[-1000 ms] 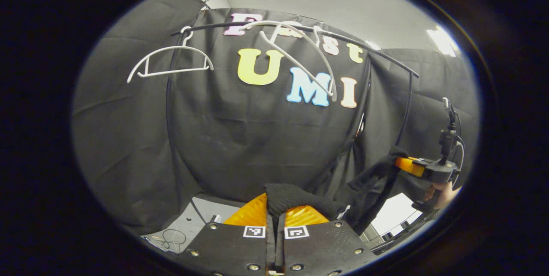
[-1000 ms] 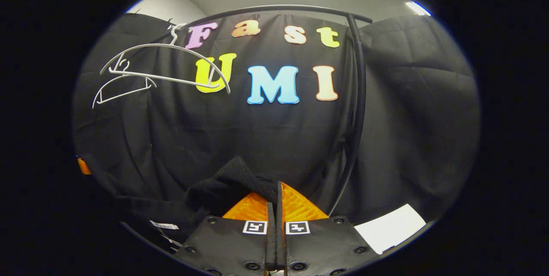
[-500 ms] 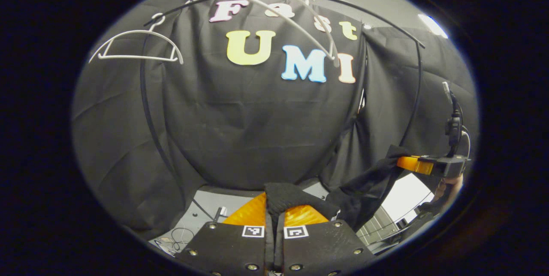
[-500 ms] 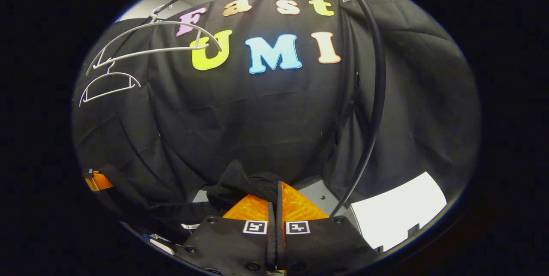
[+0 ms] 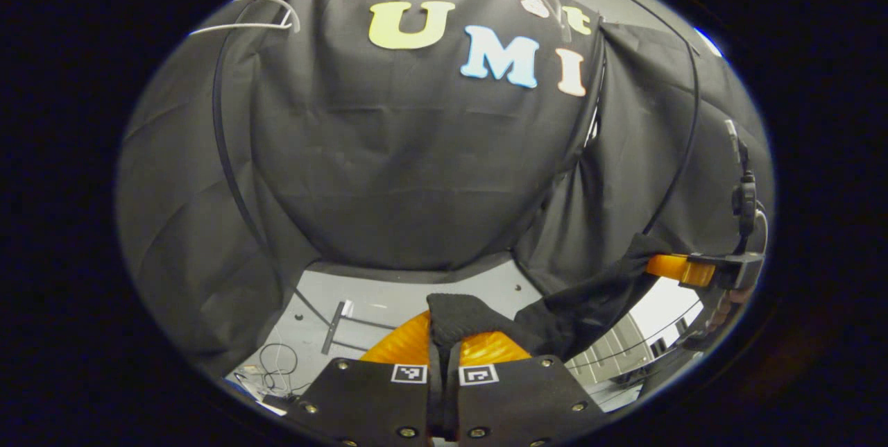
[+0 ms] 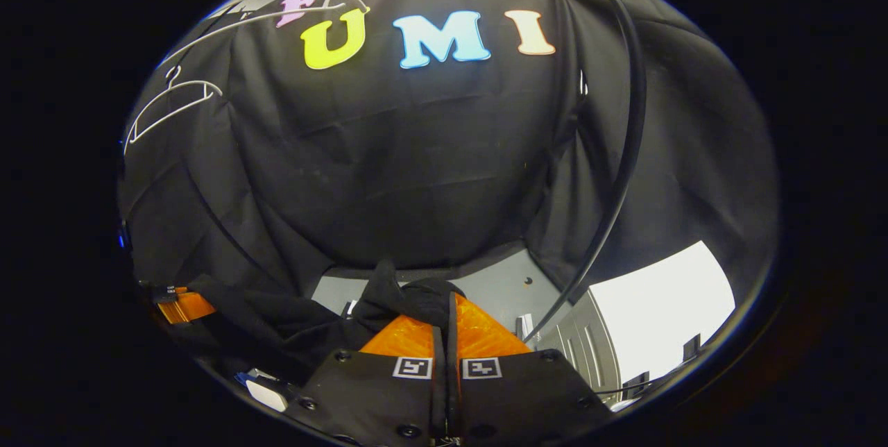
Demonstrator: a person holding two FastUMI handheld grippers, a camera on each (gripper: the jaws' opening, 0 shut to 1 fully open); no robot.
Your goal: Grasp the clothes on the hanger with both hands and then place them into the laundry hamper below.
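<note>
Left hand-held gripper (image 5: 444, 343) and right hand-held gripper (image 6: 444, 325), each clamped on the black garment (image 5: 555, 315) stretched between them.

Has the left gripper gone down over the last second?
Yes. In the left gripper view the white hangers have slid up to the top edge and the grey floor has appeared, so the left gripper dropped with the black garment.

A grey floor (image 5: 409, 291) is showing below the black cloth wall, with thin loose cables (image 5: 277, 374) lying on it near a small metal bracket (image 5: 335, 325).
</note>
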